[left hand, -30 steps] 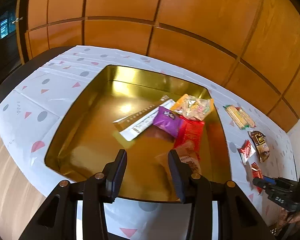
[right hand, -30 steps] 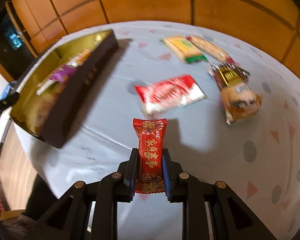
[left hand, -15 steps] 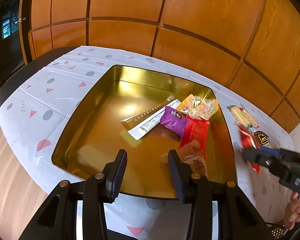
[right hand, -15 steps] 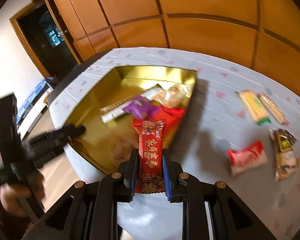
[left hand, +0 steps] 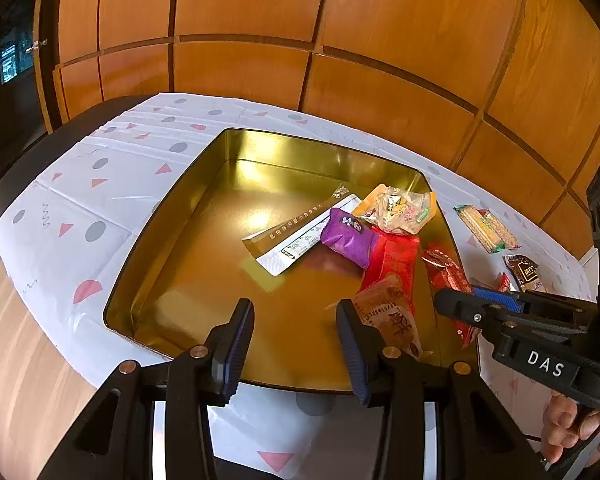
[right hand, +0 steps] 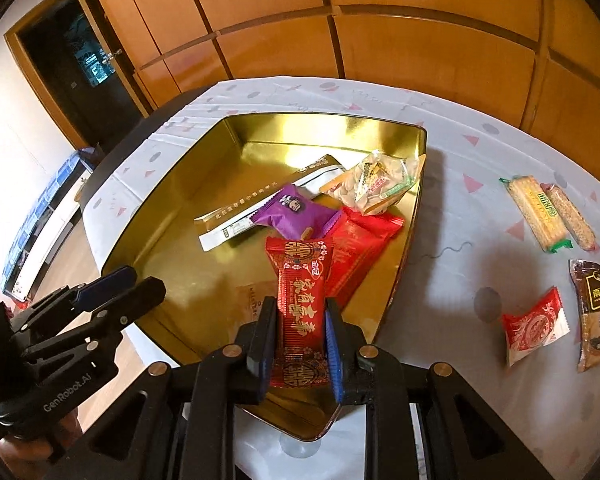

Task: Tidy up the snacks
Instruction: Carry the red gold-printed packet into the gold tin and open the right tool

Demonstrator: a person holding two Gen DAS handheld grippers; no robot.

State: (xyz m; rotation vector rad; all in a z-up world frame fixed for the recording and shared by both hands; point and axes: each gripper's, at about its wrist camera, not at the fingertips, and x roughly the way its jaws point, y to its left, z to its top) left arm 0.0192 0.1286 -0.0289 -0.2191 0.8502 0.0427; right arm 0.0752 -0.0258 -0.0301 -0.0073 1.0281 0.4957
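Observation:
A gold tin tray point(left hand: 188, 216) point(right hand: 188, 184) sits on the patterned tablecloth and holds several snacks: a long gold-and-white packet point(left hand: 296, 236), a purple packet point(right hand: 292, 212), a clear nut bag point(right hand: 376, 182) and a red packet point(right hand: 360, 240). My right gripper point(right hand: 296, 336) is shut on a red snack bar point(right hand: 302, 296) and holds it above the tray's near right part; it also shows in the left wrist view point(left hand: 456, 300). My left gripper point(left hand: 296, 344) is open and empty above the tray's near edge.
On the cloth right of the tray lie two cracker packs point(right hand: 548, 212), a small red packet point(right hand: 534, 330) and a brown packet point(right hand: 596, 312). Wooden wall panels stand behind the table. The floor lies to the left.
My right gripper has carried the red snack bar from the cloth to over the tray. My left gripper has stayed open near the tray's front edge.

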